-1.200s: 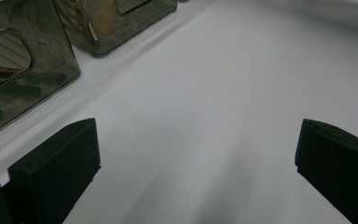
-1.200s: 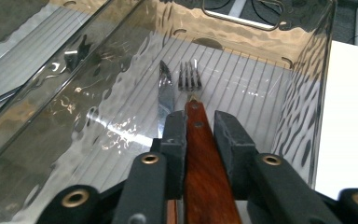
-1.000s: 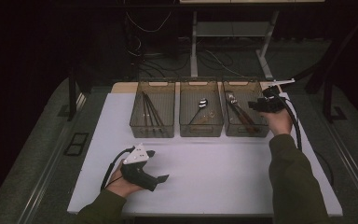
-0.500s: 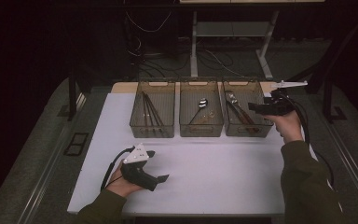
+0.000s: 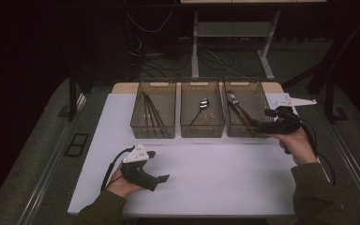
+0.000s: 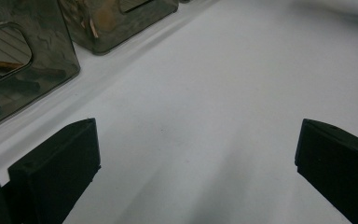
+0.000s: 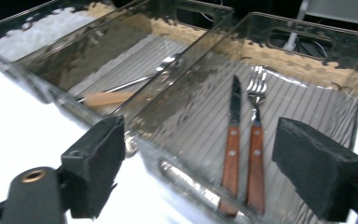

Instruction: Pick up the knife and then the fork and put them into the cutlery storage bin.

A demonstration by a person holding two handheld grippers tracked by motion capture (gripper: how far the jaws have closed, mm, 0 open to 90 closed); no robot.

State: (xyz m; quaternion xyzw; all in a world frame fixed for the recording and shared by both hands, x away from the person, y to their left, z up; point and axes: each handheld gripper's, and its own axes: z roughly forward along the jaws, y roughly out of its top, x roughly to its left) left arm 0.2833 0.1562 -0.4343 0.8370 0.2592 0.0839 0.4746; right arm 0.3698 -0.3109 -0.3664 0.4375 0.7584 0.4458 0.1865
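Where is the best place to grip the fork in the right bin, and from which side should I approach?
Probably grip the fork on its wooden handle, coming from above. It lies flat beside the knife in the bin, whose walls block a sideways approach, so the jaws should straddle the handle's outer half.

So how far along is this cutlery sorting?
Looks nearly done: a knife and fork lie in the right bin, a spoon in the middle one. The right hand-held gripper has just been opening, nothing between its jaws. No cutlery left on the white mat.
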